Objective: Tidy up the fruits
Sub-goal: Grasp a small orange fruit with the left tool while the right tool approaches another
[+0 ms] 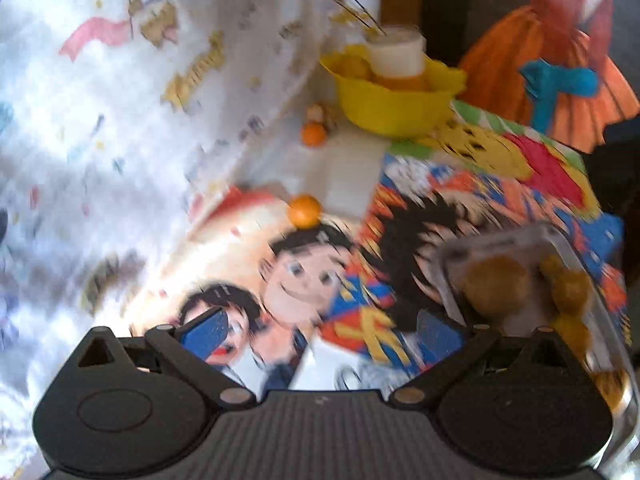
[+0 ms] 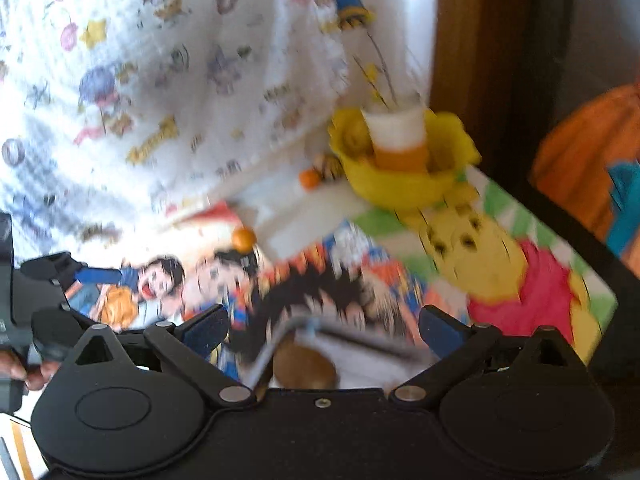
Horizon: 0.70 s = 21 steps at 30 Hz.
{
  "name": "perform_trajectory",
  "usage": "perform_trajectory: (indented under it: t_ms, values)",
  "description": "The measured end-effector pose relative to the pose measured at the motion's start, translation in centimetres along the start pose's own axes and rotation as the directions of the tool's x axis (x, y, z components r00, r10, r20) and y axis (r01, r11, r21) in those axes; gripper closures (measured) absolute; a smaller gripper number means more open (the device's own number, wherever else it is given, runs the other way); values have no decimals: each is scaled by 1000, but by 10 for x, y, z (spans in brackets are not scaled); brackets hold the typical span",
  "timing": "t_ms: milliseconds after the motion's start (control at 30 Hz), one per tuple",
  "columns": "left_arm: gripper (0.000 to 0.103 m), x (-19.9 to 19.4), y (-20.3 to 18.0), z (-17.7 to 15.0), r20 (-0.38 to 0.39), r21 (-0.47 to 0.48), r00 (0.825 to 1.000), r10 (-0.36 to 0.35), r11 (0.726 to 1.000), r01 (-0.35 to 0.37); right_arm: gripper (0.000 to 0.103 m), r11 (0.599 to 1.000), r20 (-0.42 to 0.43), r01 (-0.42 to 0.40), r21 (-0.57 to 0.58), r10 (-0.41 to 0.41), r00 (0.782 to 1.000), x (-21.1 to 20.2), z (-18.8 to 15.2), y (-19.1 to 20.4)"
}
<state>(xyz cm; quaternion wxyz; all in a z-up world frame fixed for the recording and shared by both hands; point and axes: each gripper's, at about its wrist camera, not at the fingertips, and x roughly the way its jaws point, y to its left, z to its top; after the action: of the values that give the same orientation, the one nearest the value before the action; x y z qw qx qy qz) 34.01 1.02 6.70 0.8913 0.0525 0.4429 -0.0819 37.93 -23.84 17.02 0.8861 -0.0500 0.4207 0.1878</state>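
Both claws are sitting wide apart with nothing between the pads: left gripper [image 1: 320, 332] and right gripper [image 2: 324, 330], both empty. I'm reading the task as partly done. Clear container [image 1: 560, 280] is lying just ahead of the left claw, on its right side, with several brownish-yellow fruits [image 1: 494, 284] already inside; the right wrist view shows its rim and one brown fruit directly under the right claw. Yellow bowl [image 1: 392, 104] at the far end of the table is holding more yellowish fruit plus a white-and-orange cup [image 1: 400, 60]. Still loose on the cartoon-print tablecloth [image 1: 460, 208]: one small orange fruit [image 1: 305, 211] mid-table, another orange fruit [image 1: 313, 135] just left of the bowl. I'm judging those two as what's left to collect. Frames are blurring, so finer detail is unclear.
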Motion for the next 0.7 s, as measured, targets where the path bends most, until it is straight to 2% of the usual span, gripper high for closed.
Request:
perform_trajectory:
  t_ms: [167,367,500,700]
  values:
    - [1,24,7,19,58,-34,993,104,994,-102,2,997,46,-55,-49,57,997,37,43,2]
    - [1,52,15,29,105,-55,981,161,986,-156,3,996,62,-88,5,88,994,90,76,13]
    - [1,68,8,26,145,-30,974,173,985,-171,10,993,75,-110,36,107,991,127,84,19]
    - [7,91,-4,27,179,-3,964,195,980,-198,21,989,50,-122,86,118,992,181,83,23]
